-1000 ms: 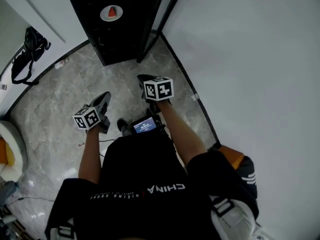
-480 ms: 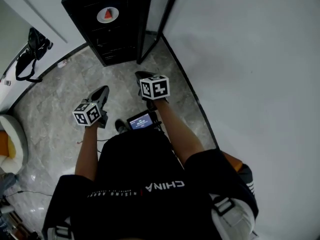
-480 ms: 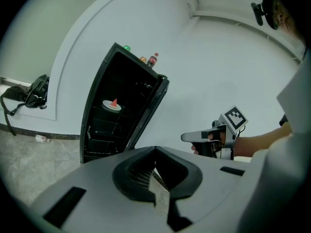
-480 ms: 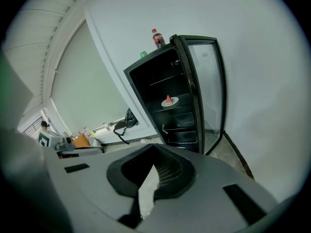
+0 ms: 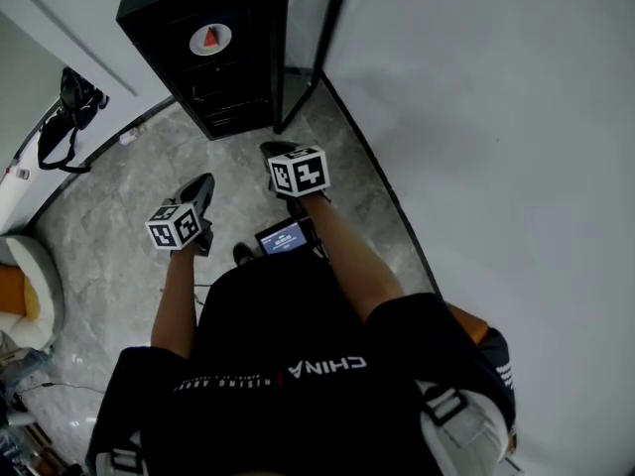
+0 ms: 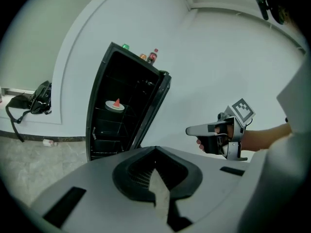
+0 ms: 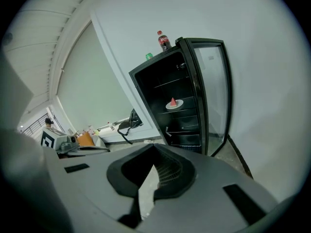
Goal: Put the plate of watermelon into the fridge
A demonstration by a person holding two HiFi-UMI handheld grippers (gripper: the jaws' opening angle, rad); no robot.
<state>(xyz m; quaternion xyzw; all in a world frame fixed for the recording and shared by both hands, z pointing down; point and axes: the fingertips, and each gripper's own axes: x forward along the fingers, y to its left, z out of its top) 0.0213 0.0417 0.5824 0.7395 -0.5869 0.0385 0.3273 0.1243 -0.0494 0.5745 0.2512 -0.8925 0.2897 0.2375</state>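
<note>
Head view: high, steeply down over the person's torso (image 5: pixel 288 365), fridge (image 5: pixel 213 67) at top edge. Both gripper views: low, facing that open fridge, well apart from it. All three share it.

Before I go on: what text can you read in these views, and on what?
"CHINA": black shirt, upside down in the head view.
Smaller line beside it: too small to read.
Small screen: blurred.
Bottle label on the fridge: too small.
</note>
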